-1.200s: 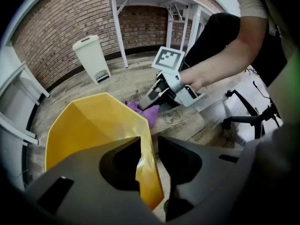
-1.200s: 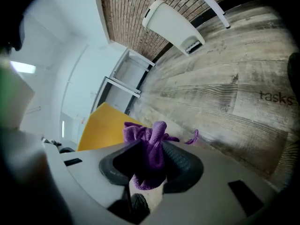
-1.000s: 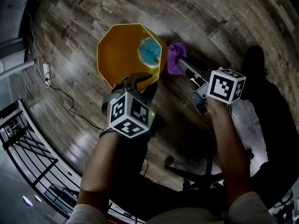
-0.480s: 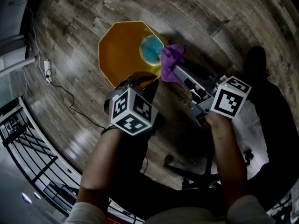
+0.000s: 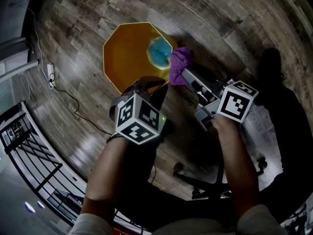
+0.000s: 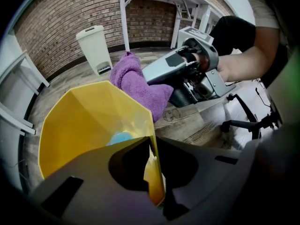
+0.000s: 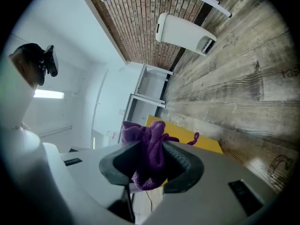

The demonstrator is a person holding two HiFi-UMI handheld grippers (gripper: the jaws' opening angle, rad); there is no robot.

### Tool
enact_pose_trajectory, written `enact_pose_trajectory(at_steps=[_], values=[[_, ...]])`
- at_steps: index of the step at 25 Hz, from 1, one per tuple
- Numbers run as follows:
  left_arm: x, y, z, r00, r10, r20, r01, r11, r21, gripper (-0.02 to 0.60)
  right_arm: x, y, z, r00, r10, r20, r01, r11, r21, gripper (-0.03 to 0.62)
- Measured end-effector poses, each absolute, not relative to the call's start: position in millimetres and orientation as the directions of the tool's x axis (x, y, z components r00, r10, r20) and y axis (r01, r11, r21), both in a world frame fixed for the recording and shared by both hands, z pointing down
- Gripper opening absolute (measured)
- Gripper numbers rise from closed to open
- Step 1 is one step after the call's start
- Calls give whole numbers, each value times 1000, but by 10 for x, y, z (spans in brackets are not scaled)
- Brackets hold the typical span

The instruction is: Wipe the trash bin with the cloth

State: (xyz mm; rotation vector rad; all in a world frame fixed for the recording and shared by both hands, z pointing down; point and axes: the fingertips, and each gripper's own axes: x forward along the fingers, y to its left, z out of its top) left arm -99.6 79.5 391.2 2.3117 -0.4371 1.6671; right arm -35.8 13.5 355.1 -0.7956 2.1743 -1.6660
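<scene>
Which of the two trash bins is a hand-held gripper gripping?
The yellow octagonal plastic bin: the left hand-held gripper has just been closing its jaws on its rim. The white lidded bin stands apart, untouched.

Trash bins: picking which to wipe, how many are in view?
2: a yellow bin on the floor, a white bin by the brick wall. Others may be hidden.

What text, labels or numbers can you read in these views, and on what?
Nothing reads cleanly.
Floor: faint stamps on planks, too small to read.
Floor beside the purple cloth: a stamp of two rounded characters, too blurred.
Marker cubes: square patterns only, no words.
Yellow trash bin: no print visible.
</scene>
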Motion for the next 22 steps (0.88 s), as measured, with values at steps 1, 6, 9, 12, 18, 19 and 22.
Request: enact_pose_trajectory(at_steps=[1, 6, 9, 12, 18, 19, 22], values=[[-993, 788, 3909, 298, -91, 950, -387, -922, 33, 25, -353, 128, 3584, -806, -581, 111, -256, 174, -951, 132], [-991, 773, 3907, 298, -90, 950, -388, -921, 34, 25, -359, 143, 3818, -805, -566, 177, -306, 140, -942, 131], [-994, 774, 3913, 299, -89, 950, -392, -919, 37, 25, -389, 144, 3947, -804, -561, 198, -316, 122, -941, 132], [-982, 772, 3913, 300, -88, 950, -394, -918, 39, 25, -385, 123, 4093, -799, -556, 228, -337, 101, -936, 132], [-983, 774, 3920, 301, -90, 949, -398, -917, 40, 25, -403, 102, 4412, -796, -533, 287, -378, 68, -923, 132], [-981, 775, 3915, 302, -90, 949, -400, -916, 41, 25, -408, 102, 4448, -797, -528, 293, -384, 67, -921, 132], [-981, 767, 3901, 306, -91, 948, -404, -914, 42, 25, -423, 87, 4579, -799, -514, 313, -399, 63, -915, 131]])
